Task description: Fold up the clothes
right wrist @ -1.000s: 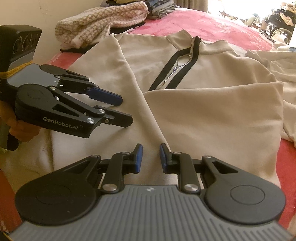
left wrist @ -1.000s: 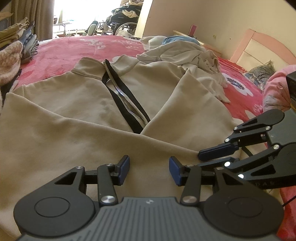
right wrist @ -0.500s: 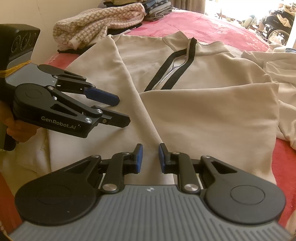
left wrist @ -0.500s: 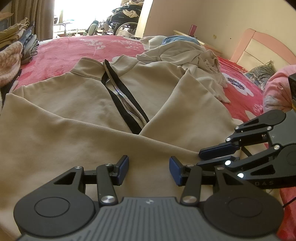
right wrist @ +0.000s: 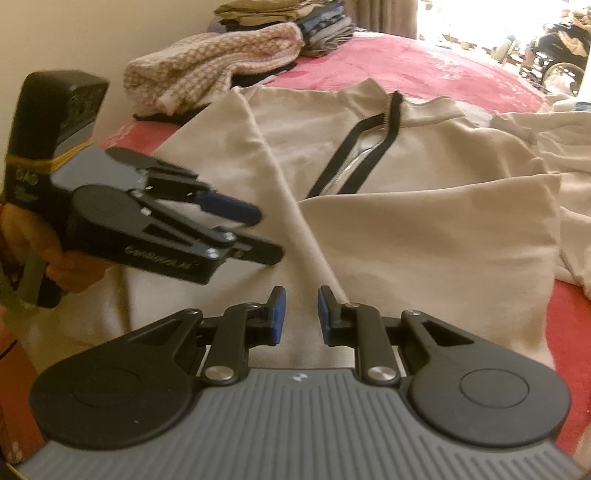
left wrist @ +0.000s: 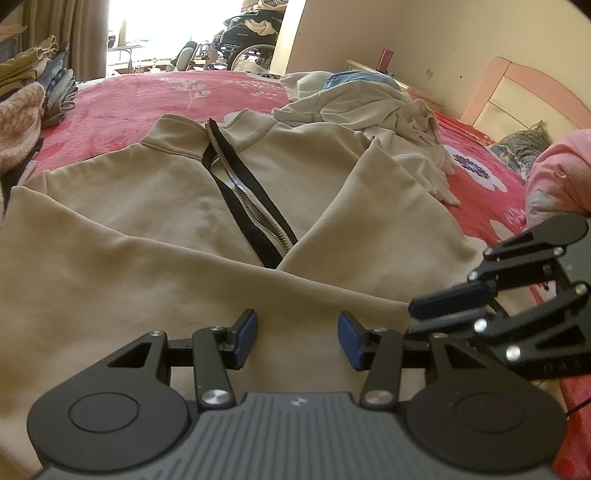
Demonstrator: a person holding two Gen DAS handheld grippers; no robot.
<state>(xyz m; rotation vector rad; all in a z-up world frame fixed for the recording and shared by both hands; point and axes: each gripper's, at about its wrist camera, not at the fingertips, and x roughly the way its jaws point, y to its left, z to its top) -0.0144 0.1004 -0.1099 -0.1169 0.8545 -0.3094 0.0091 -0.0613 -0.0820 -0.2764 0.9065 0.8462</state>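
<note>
1 beige zip-neck pullover (left wrist: 155,236) lies flat on the red bed (left wrist: 147,99), collar toward 12 o'clock, its black-edged zip (left wrist: 247,199) half undone. Both of its 2 sleeves are folded in across the chest and meet near the bottom of the zip.

2 grippers are in play. The left hand-held gripper (left wrist: 297,338) hangs over the near part of the pullover with its 2 blue pads apart and only flat cloth showing in the gap; nothing is held. The right hand-held gripper (right wrist: 297,315) has its jaws closer together but still parted, likewise gripping nothing, above the crease where the sleeves cross. Each shows in the other's camera: the right one at 3 o'clock in the left view, the left one at 9 o'clock in the right view, with a hand (right wrist: 55,258) on its handle.

Around the pullover: 1 crumpled heap of pale clothes (left wrist: 373,122) at 1 o'clock in the left view, 1 checked knit (right wrist: 218,55) at 11 o'clock in the right view, and 1 stack of folded garments (right wrist: 295,18) behind it. 1 wheelchair (left wrist: 243,37) stands beyond the bed.

Against the frames from a second ago, the pullover lies as it did and both gaps are unchanged. In the right view the left gripper now looks blurred and sits slightly lower in the frame.
</note>
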